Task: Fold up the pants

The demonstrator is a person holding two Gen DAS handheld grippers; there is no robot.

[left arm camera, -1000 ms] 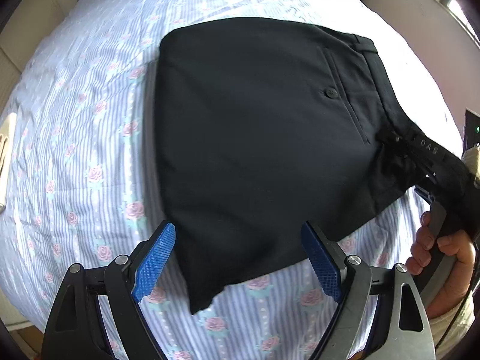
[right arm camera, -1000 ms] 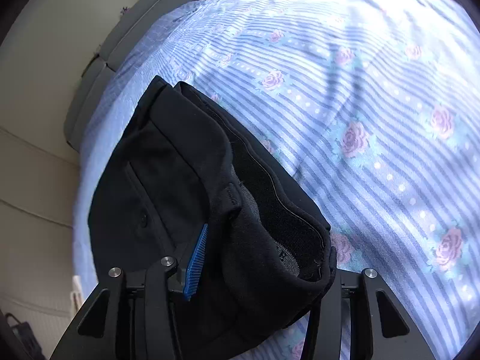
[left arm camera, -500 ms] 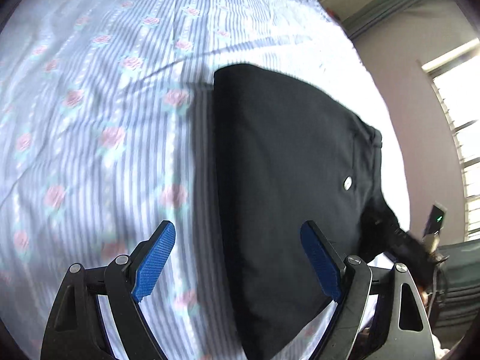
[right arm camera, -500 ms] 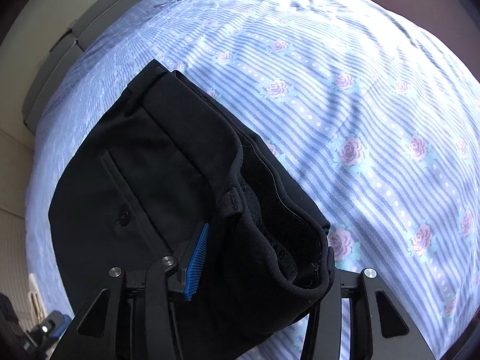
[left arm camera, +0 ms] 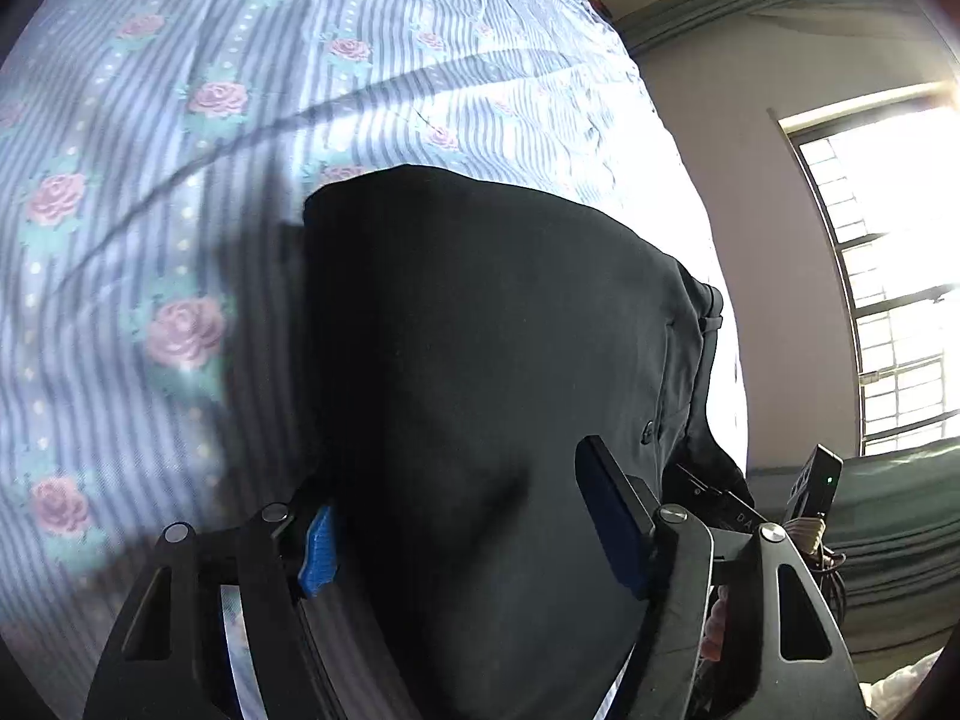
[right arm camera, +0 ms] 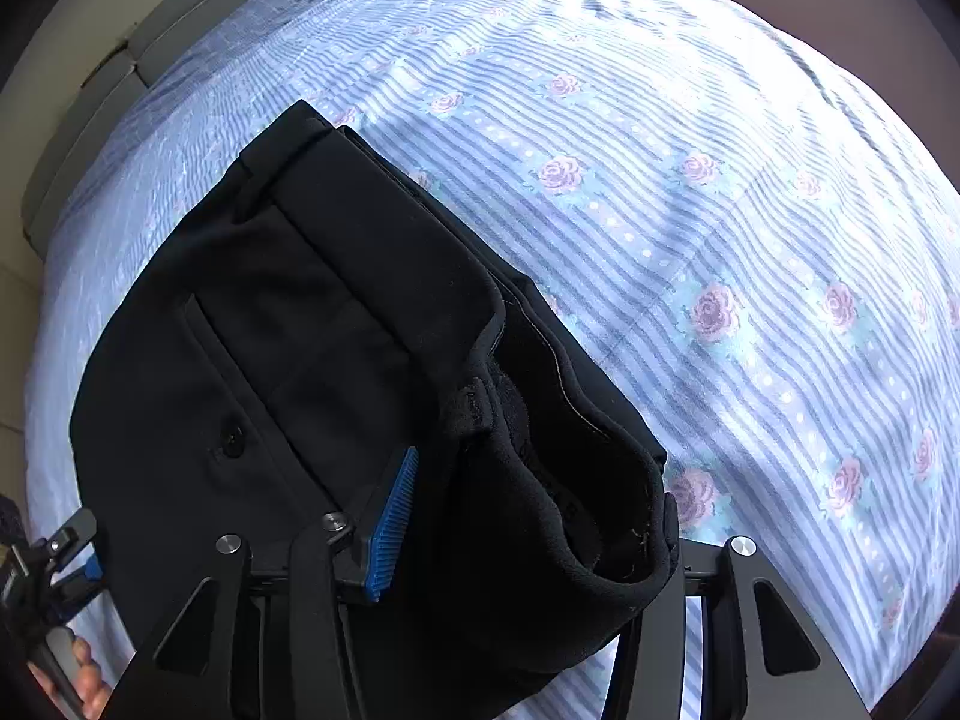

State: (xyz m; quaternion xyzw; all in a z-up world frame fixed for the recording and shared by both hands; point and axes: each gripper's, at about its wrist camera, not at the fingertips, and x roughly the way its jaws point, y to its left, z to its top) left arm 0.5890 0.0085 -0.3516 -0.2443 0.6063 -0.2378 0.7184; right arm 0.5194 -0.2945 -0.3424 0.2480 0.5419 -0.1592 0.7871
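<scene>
Black pants [left arm camera: 480,330] lie folded on a bed with a blue striped, rose-printed sheet [left arm camera: 180,180]. My left gripper [left arm camera: 465,540] straddles their near edge and its jaws are closing. Cloth lies between them, the left pad [left arm camera: 318,558] is at the cloth's side and the right pad [left arm camera: 612,516] rests on top. My right gripper [right arm camera: 528,534] is shut on the waistband of the pants [right arm camera: 270,330], which bunches up and hides its right finger. A back pocket button [right arm camera: 231,438] faces up. The right gripper [left arm camera: 720,516] also shows at the lower right of the left wrist view.
The sheet [right arm camera: 720,210] spreads wide to the right of the pants. A bright window [left arm camera: 888,276] and a green cloth [left arm camera: 900,516] lie beyond the bed's edge. A grey panel [right arm camera: 90,90] bounds the far side. A hand [right arm camera: 84,684] holds the left gripper's handle.
My left gripper has swung round and dropped onto the pants' near edge, and its jaws have narrowed around the cloth. My right gripper has kept its hold on the waistband and shifted slightly.
</scene>
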